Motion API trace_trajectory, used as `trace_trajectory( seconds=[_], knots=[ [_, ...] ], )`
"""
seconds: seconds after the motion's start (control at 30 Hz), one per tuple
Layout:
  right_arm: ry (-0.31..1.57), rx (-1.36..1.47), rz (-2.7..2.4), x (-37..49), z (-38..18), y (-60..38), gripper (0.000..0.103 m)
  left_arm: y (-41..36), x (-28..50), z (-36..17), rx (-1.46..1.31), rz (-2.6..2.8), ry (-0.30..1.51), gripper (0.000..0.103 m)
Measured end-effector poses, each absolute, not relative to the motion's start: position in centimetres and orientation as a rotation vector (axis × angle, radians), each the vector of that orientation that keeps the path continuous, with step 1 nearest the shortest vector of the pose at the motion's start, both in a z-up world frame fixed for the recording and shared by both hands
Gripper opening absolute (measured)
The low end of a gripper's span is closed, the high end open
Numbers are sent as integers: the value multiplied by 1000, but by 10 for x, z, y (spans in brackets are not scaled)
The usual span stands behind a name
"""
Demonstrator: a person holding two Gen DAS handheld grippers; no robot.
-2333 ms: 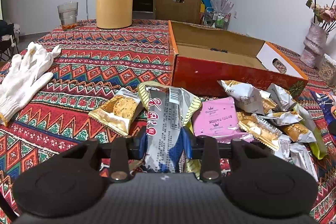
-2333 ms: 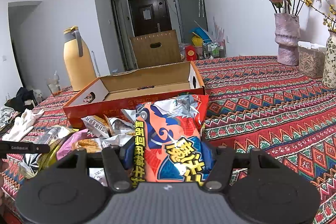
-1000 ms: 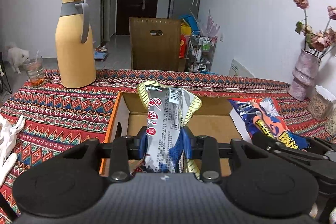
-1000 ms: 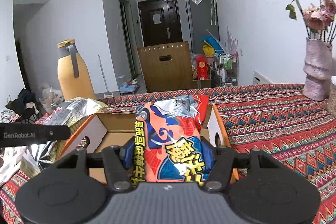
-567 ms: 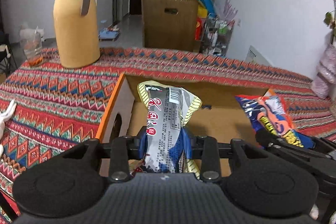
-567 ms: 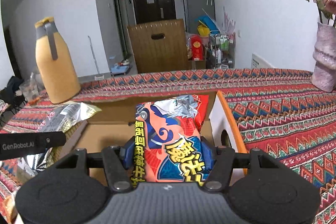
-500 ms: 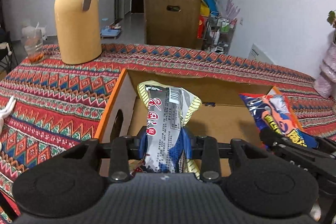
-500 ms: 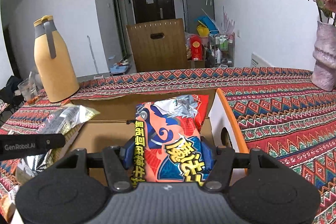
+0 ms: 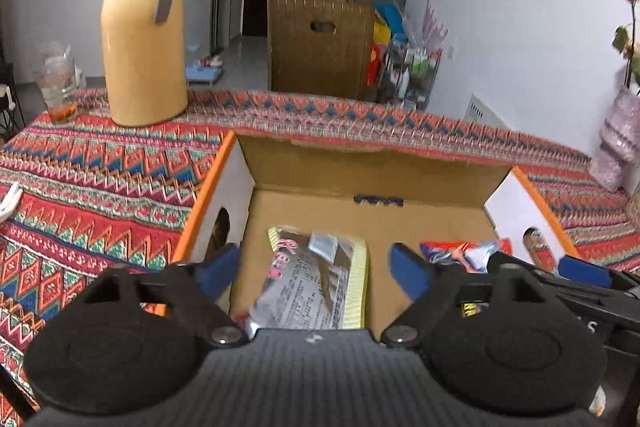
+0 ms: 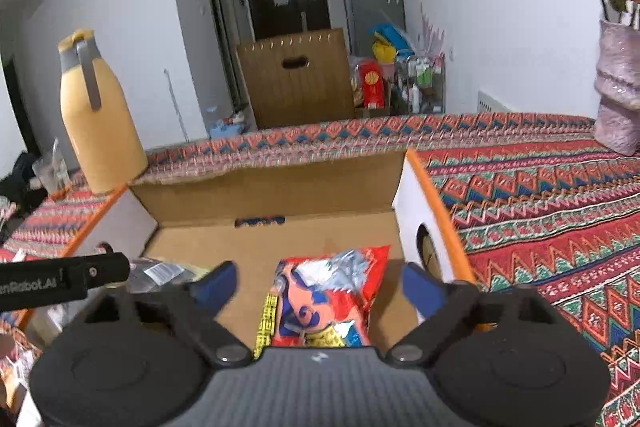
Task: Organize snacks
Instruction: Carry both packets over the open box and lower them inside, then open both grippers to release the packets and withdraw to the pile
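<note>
In the left wrist view, a glass (image 9: 59, 89) is seen at the far left edge, with a yellow jug (image 9: 142, 31) beside it on the patterned tabletop (image 9: 100, 163). An open cardboard box (image 9: 360, 171) fills the middle of the frame. The left tongs (image 9: 314, 265) are held apart at the bottom centre, their jaws having just been opening; a silver snack packet (image 9: 316, 287) lies between them on the box floor, touched by neither pad. At the lower right, the right tongs (image 9: 532, 267) are seen over the red snack bag (image 9: 466, 251).

In the right wrist view, part of the left tongs (image 10: 64, 281) is seen at the lower left. The right tongs (image 10: 318, 285) are spread wide at the bottom centre, their jaws having just been opening, and the red snack bag (image 10: 332, 301) rests free between them inside the box (image 10: 280, 187). A pink vase (image 10: 618, 95) stands at the far right.
</note>
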State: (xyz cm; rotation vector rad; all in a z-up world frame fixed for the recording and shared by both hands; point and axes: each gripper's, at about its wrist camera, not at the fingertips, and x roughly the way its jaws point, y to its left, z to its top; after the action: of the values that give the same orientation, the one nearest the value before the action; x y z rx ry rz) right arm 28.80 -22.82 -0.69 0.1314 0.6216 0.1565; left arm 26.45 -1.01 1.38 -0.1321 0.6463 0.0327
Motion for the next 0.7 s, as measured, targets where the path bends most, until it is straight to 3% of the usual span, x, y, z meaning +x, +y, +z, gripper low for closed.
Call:
trace_trajectory(
  seconds=[0.07,0.7],
  knots=[
    [604,144,151,284,-4,-234,103,-9,259,19,-142,43,615,103],
    [471,123,126,229,42,-248,103,-7,208,64,-133,44,525,103]
  ],
)
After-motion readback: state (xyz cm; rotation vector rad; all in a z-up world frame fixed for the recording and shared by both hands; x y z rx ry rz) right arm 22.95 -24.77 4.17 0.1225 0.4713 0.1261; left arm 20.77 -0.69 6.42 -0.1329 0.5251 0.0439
